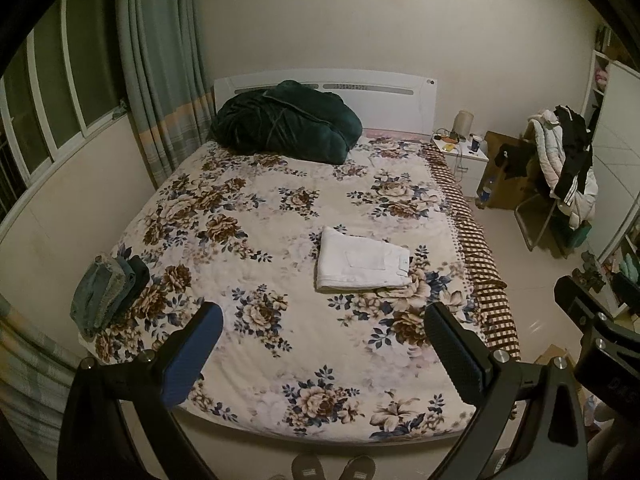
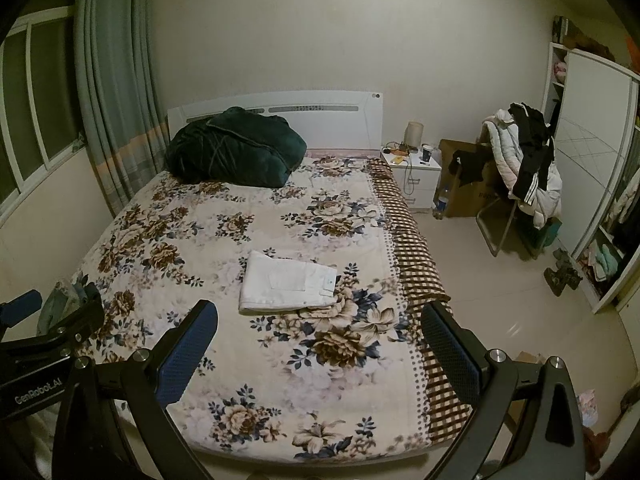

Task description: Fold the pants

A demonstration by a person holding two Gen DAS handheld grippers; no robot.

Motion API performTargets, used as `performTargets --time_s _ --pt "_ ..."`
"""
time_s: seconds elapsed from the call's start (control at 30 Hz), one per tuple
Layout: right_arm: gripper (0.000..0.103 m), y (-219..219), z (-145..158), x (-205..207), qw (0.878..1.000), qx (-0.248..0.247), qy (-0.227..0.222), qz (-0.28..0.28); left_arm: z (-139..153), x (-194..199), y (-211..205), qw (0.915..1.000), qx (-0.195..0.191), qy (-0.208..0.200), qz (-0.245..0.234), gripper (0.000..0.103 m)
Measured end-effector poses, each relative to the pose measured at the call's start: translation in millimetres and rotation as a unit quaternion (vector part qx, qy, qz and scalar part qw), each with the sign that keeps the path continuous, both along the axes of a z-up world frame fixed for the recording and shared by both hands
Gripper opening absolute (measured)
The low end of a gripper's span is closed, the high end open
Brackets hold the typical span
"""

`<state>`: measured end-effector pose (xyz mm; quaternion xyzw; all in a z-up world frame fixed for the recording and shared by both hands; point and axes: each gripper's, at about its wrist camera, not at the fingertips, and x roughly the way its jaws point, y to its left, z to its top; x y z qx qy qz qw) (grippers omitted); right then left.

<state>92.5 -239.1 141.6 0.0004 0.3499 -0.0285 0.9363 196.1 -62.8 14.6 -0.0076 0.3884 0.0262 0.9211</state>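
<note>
White pants (image 1: 362, 261) lie folded into a flat rectangle on the floral bedspread (image 1: 256, 216), right of the bed's middle; they also show in the right wrist view (image 2: 288, 282). My left gripper (image 1: 324, 320) is open and empty, held above the foot of the bed, well short of the pants. My right gripper (image 2: 318, 318) is open and empty too, at the foot of the bed. The right gripper's body shows at the right edge of the left wrist view (image 1: 592, 320); the left gripper's body shows at the left of the right wrist view (image 2: 48, 344).
A stack of folded darker clothes (image 1: 108, 294) sits at the bed's left edge. A dark green blanket (image 1: 286, 122) is heaped at the headboard. A nightstand (image 1: 460, 152), a clothes-laden chair (image 1: 560, 168), boxes and a wardrobe (image 2: 592, 184) stand to the right. Slippers (image 1: 332, 468) lie below.
</note>
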Motion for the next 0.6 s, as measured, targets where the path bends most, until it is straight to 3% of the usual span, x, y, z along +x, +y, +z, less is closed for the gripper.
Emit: performTargets --time_s 0.6 --pt "0.103 3.4 6.3 -0.2 1.0 0.005 -0.002 -0.003 8.3 1.8 -7.5 1.0 0.001 -0.005 -0.002 0.103"
